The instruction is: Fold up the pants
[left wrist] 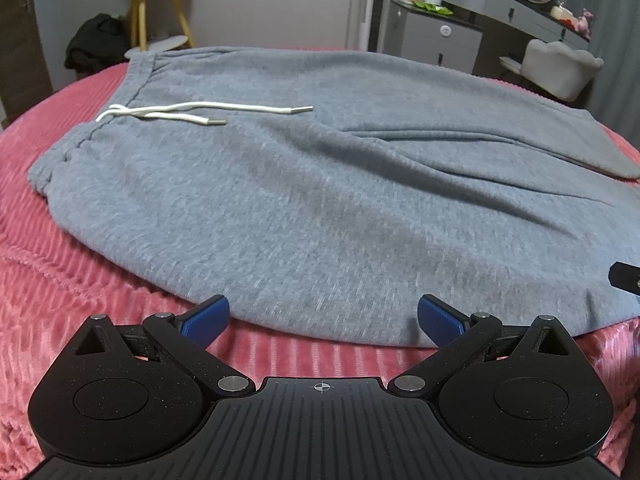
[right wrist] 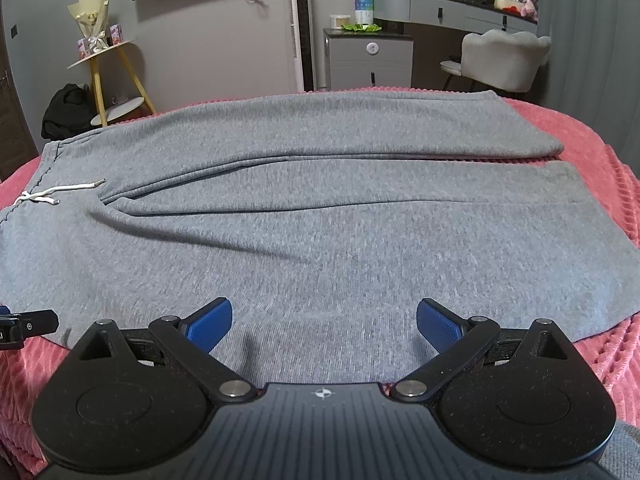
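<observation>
Grey sweatpants [left wrist: 320,184] lie flat on a pink ribbed blanket [left wrist: 60,272], waistband to the left with a white drawstring [left wrist: 200,114], both legs stretched to the right [right wrist: 360,208]. My left gripper [left wrist: 323,320] is open and empty, its blue pads just over the near edge of the pants by the waist end. My right gripper [right wrist: 324,322] is open and empty, its pads low over the near leg's near edge. The drawstring also shows in the right wrist view [right wrist: 56,194].
The pink blanket [right wrist: 608,184] covers the bed under the pants. Beyond the bed stand a yellow-legged side table [right wrist: 108,80], a black bag [right wrist: 66,110], a grey cabinet [right wrist: 370,60], a dresser with mirror [right wrist: 468,4] and a pale chair [right wrist: 500,60].
</observation>
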Demonstrator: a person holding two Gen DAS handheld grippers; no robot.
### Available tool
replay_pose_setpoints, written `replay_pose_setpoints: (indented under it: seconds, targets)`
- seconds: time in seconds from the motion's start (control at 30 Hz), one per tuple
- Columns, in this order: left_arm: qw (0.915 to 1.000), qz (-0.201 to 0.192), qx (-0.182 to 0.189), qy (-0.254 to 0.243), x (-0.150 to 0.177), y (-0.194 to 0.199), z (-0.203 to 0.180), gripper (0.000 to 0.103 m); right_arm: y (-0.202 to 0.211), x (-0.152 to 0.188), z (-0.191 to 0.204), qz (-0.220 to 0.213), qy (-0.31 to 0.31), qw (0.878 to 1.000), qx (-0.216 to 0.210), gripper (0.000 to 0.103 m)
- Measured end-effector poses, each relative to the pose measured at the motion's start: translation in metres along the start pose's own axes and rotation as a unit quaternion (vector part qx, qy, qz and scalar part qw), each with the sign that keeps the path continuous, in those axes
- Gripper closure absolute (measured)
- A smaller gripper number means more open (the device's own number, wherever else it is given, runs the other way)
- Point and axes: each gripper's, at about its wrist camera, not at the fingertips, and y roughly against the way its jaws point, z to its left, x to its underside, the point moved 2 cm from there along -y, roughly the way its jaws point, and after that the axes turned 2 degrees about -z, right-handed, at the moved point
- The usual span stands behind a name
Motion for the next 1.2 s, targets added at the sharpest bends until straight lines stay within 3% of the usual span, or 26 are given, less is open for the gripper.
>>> replay_pose_setpoints:
  seconds: [0.8,1.03,1.2]
  targets:
    - [0.9993,0.019,0.016,-0.027,-0.008,-0.009,-0.012,0.0,-0.038,0.001,-0.01,0.053,-0.04,0.998,-0.009,0.004]
    - [0.9994,-0.027,0.014,0.018,-0.058,-0.003,-0.013,0.0,-0.069,0.001,-0.017,0.083,-0.055,0.995,0.012,0.004]
    - [0.9968,-0.056,-0.05,0.025,-0.109,-0.031,-0.018,0.0,-0.077,-0.002,-0.017,0.104,-0.058,0.993,0.022,0.004]
